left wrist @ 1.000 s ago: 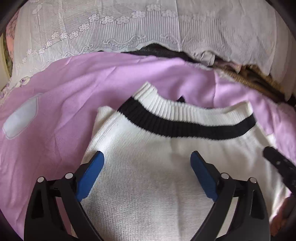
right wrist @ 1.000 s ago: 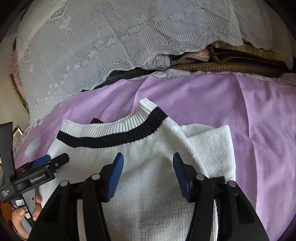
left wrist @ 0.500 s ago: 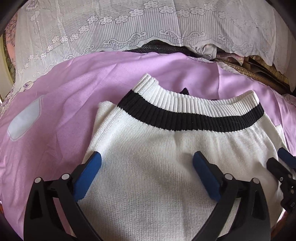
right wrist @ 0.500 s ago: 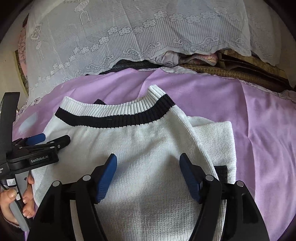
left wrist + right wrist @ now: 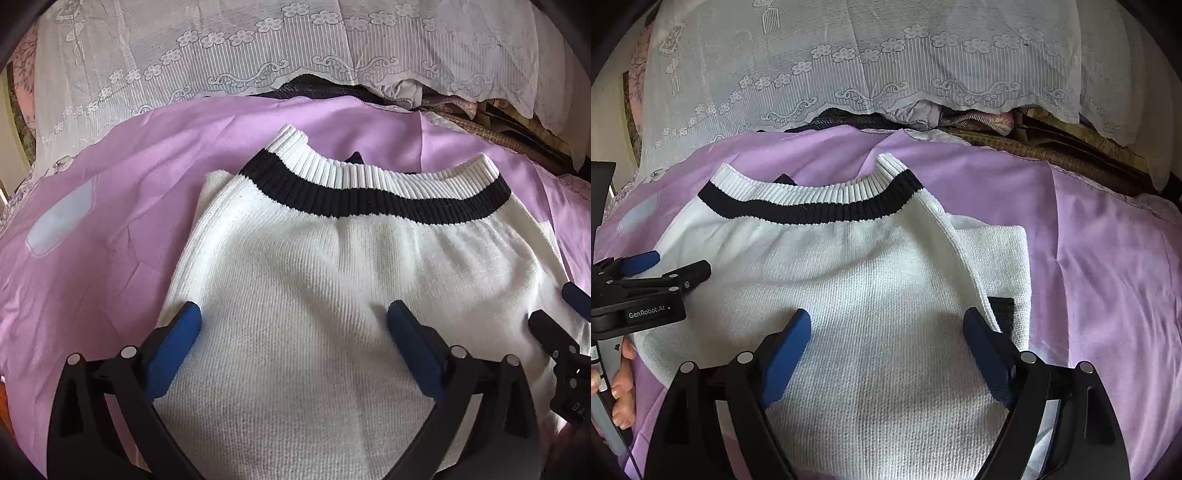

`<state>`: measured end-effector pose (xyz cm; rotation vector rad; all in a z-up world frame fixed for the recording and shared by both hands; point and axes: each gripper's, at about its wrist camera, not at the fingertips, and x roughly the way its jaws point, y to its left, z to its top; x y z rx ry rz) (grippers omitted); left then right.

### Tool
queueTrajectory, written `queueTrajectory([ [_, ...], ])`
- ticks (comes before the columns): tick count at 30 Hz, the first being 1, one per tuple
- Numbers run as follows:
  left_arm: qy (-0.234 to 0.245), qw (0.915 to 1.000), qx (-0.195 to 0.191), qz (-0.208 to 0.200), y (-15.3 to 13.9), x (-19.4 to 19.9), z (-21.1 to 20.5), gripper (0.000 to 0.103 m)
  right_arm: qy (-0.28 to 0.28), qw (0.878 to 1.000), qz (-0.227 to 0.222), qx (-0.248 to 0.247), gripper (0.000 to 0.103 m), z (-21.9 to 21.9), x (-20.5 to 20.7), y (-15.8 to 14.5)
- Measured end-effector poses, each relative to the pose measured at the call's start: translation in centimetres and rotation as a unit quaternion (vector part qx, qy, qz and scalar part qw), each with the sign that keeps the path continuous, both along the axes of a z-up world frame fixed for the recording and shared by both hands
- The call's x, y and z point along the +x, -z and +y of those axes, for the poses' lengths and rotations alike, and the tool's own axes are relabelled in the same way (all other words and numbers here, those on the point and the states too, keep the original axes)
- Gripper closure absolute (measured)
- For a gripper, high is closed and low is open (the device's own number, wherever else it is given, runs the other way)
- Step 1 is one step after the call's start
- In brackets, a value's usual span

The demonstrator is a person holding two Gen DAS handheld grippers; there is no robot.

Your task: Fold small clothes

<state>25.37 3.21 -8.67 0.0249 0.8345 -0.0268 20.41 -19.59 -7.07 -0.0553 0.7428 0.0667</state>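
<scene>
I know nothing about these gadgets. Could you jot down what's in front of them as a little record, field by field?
garment: white knit sweater with a black band at the ribbed neck, lying flat
surface: purple sheet
backdrop: white lace cloth behind the sheet
left hand-held gripper: open, over the sweater, gripping nothing
right hand-held gripper: open, over the sweater, gripping nothing
fold state: one sleeve already tucked under on the right side

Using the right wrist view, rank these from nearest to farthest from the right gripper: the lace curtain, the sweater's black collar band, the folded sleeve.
From the right gripper:
1. Folded sleeve, just beyond its right finger.
2. Black collar band, ahead, across the sweater.
3. Lace curtain, hanging at the back.
</scene>
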Motion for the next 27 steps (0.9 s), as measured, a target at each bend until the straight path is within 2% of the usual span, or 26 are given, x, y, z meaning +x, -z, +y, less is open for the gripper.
queueTrajectory([
  [3, -0.007, 0.9998, -0.006, -0.016, -0.5, -1.6, 0.3, 0.005, -0.003, 1.000, -0.005, 0.024, 0.017, -0.8, -0.7, -0.1],
  [8, 0.002, 0.9986, -0.038, -0.037, -1.4, -4.8, 0.7, 0.005, 0.014, 0.995, -0.065, 0.077, 0.017, -3.0, -3.5, -1.4],
  [10, -0.004, 0.9996, -0.022, -0.020, -0.9, -5.4, 0.5, 0.005, 0.023, 0.997, -0.036, 0.063, 0.017, -3.1, -3.3, -0.9],
  [13, -0.008, 0.9996, 0.021, 0.019, 0.6, -5.5, -0.3, 0.004, 0.028, 0.998, 0.033, 0.049, 0.018, -3.4, -2.3, 0.7],
  [15, -0.009, 0.9994, 0.029, 0.019, 0.5, -6.0, -0.4, 0.004, 0.023, 0.998, 0.037, 0.040, 0.018, -3.3, -2.7, 0.7],
  [18, -0.010, 0.9997, 0.020, 0.013, 0.5, -6.8, 0.0, 0.004, 0.019, 0.998, 0.040, 0.034, 0.016, -3.3, -3.7, 1.0],
  [19, -0.010, 0.9998, 0.014, 0.007, 0.4, -7.3, 0.2, 0.005, 0.020, 0.997, 0.046, 0.050, 0.016, -3.8, -3.9, 1.1],
  [21, -0.009, 0.9999, -0.002, -0.008, -0.1, -8.4, 0.5, 0.005, 0.020, 0.991, 0.055, 0.120, 0.016, -5.8, -4.4, 1.7],
  [23, -0.008, 0.9995, -0.020, -0.023, -0.7, -9.4, 0.7, 0.005, 0.027, 0.981, 0.048, 0.185, 0.016, -7.8, -5.1, 1.9],
  [25, -0.011, 0.9987, -0.038, -0.033, -1.3, -10.1, 0.9, 0.005, 0.040, 0.972, 0.033, 0.228, 0.018, -9.1, -5.7, 1.8],
  [27, -0.005, 0.9971, -0.067, -0.035, -1.7, -10.7, 0.9, 0.005, 0.060, 0.966, 0.006, 0.251, 0.027, -10.1, -6.3, 1.4],
])
